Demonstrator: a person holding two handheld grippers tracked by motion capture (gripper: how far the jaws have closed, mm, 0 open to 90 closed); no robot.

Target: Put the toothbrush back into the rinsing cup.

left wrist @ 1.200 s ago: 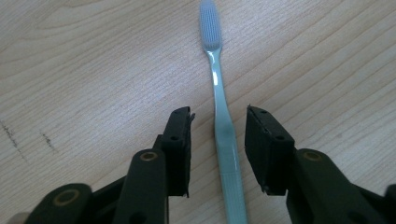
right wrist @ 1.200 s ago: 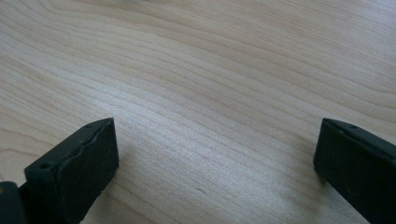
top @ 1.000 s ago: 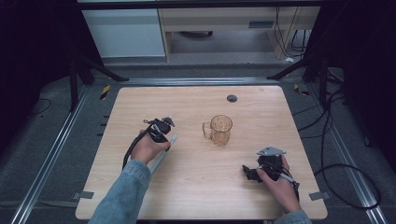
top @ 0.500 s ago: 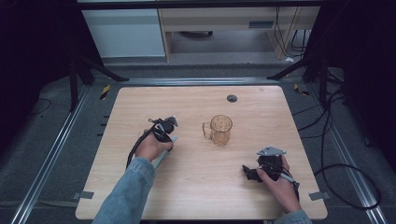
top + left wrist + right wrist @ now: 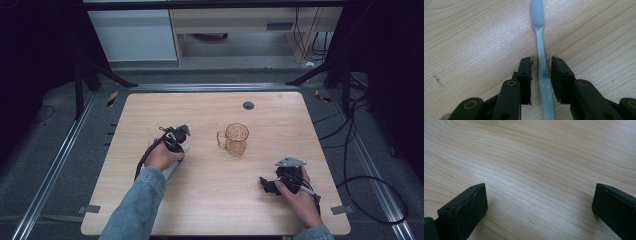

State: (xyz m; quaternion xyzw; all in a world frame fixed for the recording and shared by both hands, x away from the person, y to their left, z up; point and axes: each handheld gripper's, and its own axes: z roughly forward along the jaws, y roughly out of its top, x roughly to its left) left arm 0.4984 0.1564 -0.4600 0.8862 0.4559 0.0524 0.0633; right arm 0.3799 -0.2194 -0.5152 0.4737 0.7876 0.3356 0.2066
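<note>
Pale mint plastic, smooth and slim — that is the toothbrush (image 5: 543, 62) lying flat on the wood-grain table (image 5: 474, 37), its frosted bristle head at the top centre of your left gripper view. Your left gripper (image 5: 541, 75) straddles the handle: the black, blocky jaws have just been closing, yet a sliver of gap shows on each side, so nothing is clamped. In the high view, the amber glass mug (image 5: 235, 139) stands right of that gripper. Your right gripper (image 5: 539, 202) rests lower right — jaws spread wide over bare wood.
</note>
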